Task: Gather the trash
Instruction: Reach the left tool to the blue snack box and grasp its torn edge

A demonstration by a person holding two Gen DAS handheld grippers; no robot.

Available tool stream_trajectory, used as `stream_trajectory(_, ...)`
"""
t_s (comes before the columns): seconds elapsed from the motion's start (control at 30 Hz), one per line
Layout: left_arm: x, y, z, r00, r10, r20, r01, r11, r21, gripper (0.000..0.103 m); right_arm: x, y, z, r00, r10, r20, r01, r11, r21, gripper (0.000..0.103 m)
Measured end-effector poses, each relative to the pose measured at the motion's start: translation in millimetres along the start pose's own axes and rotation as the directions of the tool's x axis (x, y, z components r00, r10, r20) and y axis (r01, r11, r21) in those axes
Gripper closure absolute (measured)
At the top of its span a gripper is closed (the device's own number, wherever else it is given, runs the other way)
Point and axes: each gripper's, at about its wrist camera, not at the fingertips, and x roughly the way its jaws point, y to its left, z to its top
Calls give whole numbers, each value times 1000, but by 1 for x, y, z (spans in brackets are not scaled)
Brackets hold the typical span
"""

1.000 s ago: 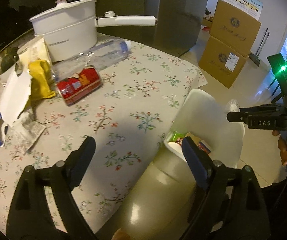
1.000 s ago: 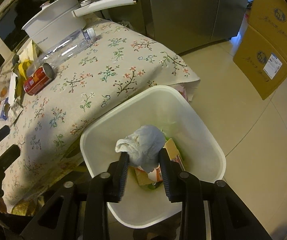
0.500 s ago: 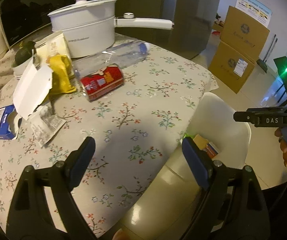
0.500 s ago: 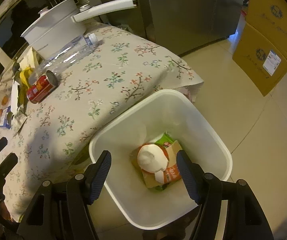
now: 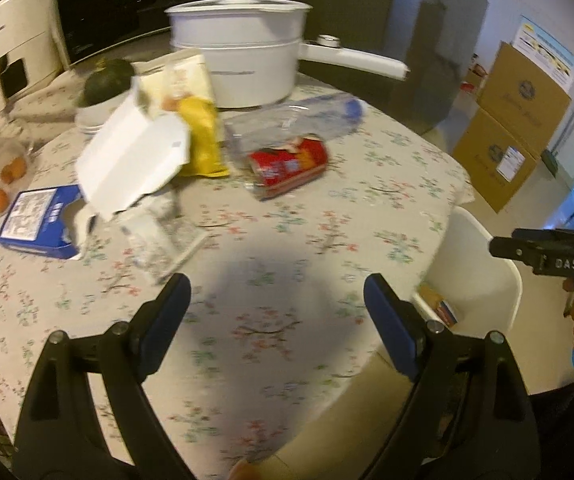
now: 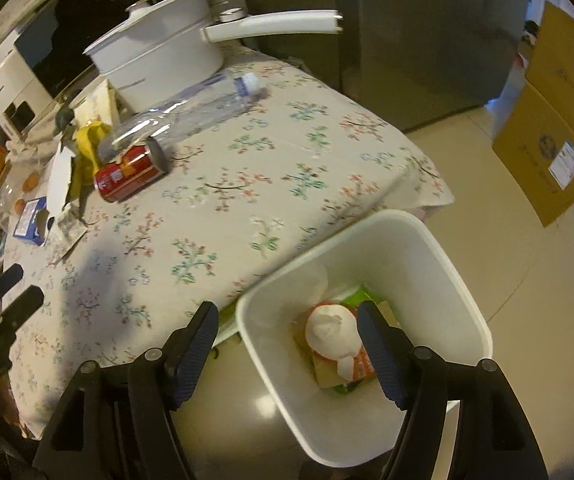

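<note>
Lying in white bin beside table: crumpled white wad atop cardboard and green scraps. Right gripper over bin, jaws opening, nothing between. Left gripper wide, empty, above tablecloth. Left to collect: red can, clear plastic bottle, yellow wrapper, blue carton, papers.

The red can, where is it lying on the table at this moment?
The red can lies on its side on the floral tablecloth, mid-table in the left wrist view, directly in front of the clear plastic bottle and right of the yellow wrapper.
</note>
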Motion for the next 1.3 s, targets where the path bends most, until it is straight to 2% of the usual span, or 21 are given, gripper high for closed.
stream_trajectory(0.1,-3,23,1,999,32,-1,-32,999,-27,15,2,10,3,1000,5,0,-5,1000,-13,30)
stream_trajectory(0.2,-5,51,3,994,107,-2,-107,993,-58,15,4,20,7,1000,11,1,-11,1000,-23,29)
stream_trajectory(0.3,-2,84,5,969,247,-23,-248,961,-122,15,5,30,11,1000,16,0,-16,999,-39,29)
stream_trajectory(0.4,1,120,7,944,329,-34,-328,921,-209,15,7,40,17,1000,24,2,-24,998,-52,29)
stream_trajectory(0.57,17,156,12,922,383,-53,-381,878,-289,15,12,59,26,999,49,0,-49,997,-60,29)
stream_trajectory(0.73,46,173,20,879,472,-66,-469,832,-297,15,18,78,32,999,51,-2,-51,995,-89,29)
stream_trajectory(0.83,63,176,21,874,481,-70,-478,823,-307,17,21,84,33,998,64,-11,-65,993,-95,29)
stream_trajectory(0.9,75,174,23,863,498,-85,-499,816,-290,18,24,88,35,998,68,-17,-69,992,-102,29)
stream_trajectory(1.07,89,176,24,816,572,-79,-569,773,-282,21,33,93,36,998,50,-33,-54,991,-123,29)
stream_trajectory(1.13,95,179,23,804,587,-92,-587,760,-280,21,36,94,37,998,46,-37,-50,991,-126,29)
stream_trajectory(1.2,97,184,19,799,591,-107,-593,749,-296,28,38,95,37,998,43,-42,-48,991,-128,29)
stream_trajectory(1.3,95,194,13,805,580,-123,-583,736,-344,49,40,99,37,998,42,-45,-48,990,-133,29)
